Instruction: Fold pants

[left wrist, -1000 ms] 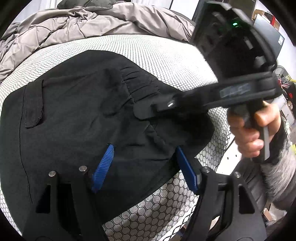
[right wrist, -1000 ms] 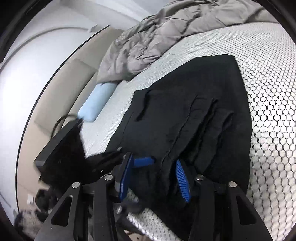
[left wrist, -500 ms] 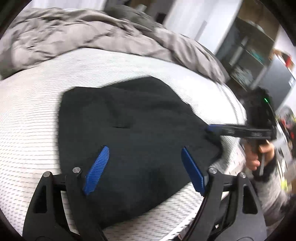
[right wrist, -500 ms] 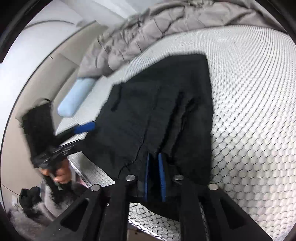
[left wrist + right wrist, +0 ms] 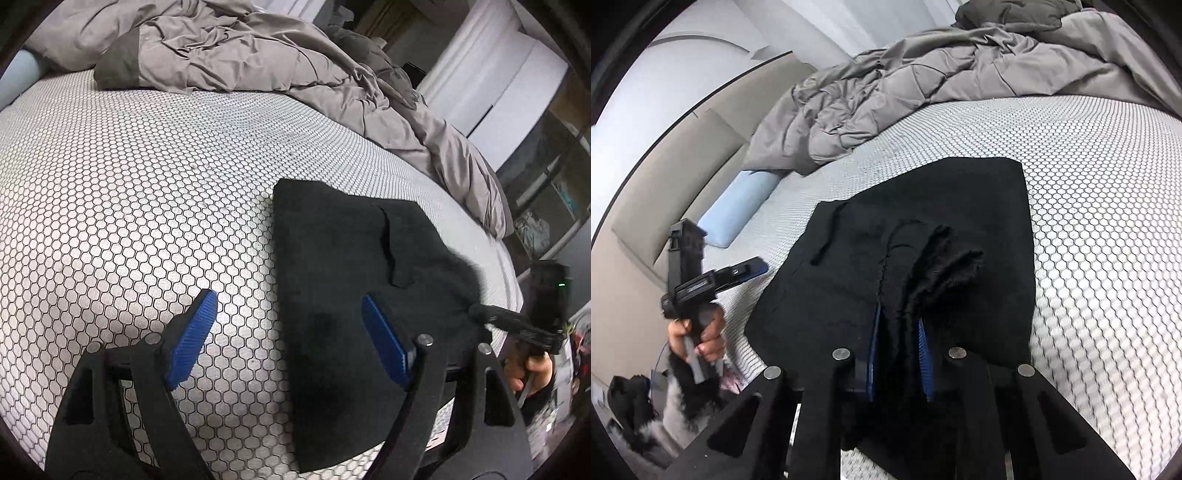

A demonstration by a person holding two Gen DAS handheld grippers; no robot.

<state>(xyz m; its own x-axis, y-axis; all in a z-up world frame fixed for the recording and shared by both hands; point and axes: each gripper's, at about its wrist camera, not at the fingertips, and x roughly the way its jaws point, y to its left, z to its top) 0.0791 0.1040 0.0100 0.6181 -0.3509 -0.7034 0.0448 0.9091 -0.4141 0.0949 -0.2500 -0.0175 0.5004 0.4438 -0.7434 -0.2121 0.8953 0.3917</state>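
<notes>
Currently, the scene reads as follows.

Mattress (image 5: 147,177): white cover with a dark hexagon pattern; it carries every other item and fills most of both wrist views.

Duvet (image 5: 229,48): grey, crumpled, bunched along the far side of the mattress, well apart from the garment.

Pants (image 5: 923,229): black, partly folded into a broad flat panel on the mattress near its front edge. A bunched ridge of the fabric rises from the panel toward the right wrist camera. In the left wrist view the panel lies to the right, under the right-hand blue pad.

Pillow (image 5: 738,210): pale blue, at the mattress edge beside the headboard, clear of the pants.

Right gripper (image 5: 899,354): jaws closing, the blue pads close together with the raised ridge of black fabric between them and pressed on both sides.

Left gripper (image 5: 291,343): jaws spread wide apart with nothing between them; one pad over bare mattress, the other over the edge of the pants. In the right wrist view it is off the left edge of the mattress, gripped by a hand (image 5: 698,336) around its handle.
</notes>
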